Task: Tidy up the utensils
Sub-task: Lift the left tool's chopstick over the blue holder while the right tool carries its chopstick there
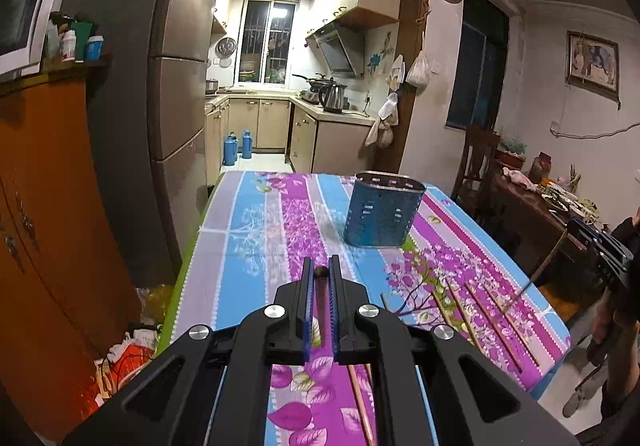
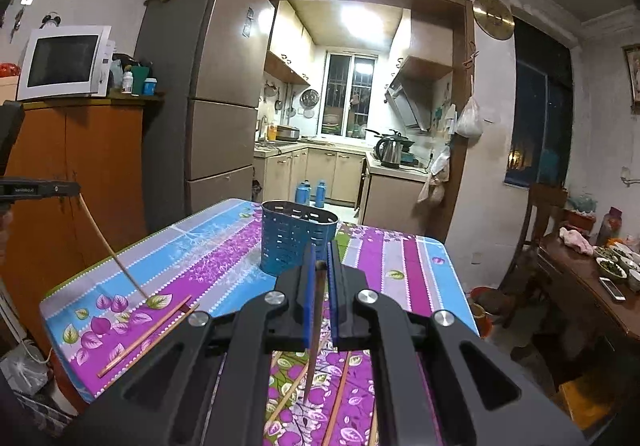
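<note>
Blue holder (image 1: 383, 211) upright mid-table, far side of the floral cloth (image 1: 248, 230), well apart from both claws. Left gripper (image 1: 321, 274) pinched on a chopstick (image 1: 318, 306); dark butt end pokes out at the tips, lower shaft cut off behind the body. Right gripper (image 2: 320, 266) likewise clamped on a chopstick (image 2: 314, 334), tip hanging over the cloth. Loose chopsticks (image 2: 146, 334) flat on the near cloth, partly hidden under both grippers; count unclear, maybe six.
</note>
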`<action>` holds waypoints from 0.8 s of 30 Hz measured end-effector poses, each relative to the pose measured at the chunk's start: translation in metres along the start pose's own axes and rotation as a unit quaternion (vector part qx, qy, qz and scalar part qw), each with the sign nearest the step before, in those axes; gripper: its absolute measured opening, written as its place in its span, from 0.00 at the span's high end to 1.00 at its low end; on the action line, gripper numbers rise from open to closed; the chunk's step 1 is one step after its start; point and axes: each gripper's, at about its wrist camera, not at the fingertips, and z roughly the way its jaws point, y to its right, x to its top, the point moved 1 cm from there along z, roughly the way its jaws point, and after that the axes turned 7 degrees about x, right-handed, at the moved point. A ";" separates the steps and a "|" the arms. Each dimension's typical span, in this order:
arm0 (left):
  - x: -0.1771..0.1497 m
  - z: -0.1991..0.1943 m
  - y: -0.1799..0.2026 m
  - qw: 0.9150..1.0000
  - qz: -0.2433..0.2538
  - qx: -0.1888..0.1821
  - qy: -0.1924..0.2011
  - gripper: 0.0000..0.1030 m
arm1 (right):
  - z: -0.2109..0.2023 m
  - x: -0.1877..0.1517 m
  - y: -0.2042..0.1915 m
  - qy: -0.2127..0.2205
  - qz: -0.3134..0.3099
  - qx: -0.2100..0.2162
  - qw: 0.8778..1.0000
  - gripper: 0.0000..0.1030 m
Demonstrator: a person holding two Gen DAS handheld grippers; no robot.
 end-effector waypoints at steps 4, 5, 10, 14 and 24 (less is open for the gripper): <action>0.008 -0.001 0.001 1.000 0.000 -0.004 0.004 0.92 | 0.002 0.006 0.002 0.003 0.002 0.010 1.000 0.96; 0.010 -0.002 0.002 1.000 0.001 -0.004 0.005 0.92 | 0.001 0.008 0.002 0.005 0.003 0.013 1.000 0.96; 0.019 -0.005 0.010 1.000 0.012 -0.009 0.016 0.92 | 0.003 0.021 0.002 0.012 0.003 0.028 1.000 0.96; 0.033 -0.001 0.020 0.999 0.018 -0.017 0.025 0.92 | 0.010 0.036 0.004 0.018 0.001 0.040 0.999 0.96; 0.124 0.029 0.063 0.994 0.043 -0.058 0.088 0.92 | 0.050 0.112 0.028 0.048 0.006 0.056 0.997 0.96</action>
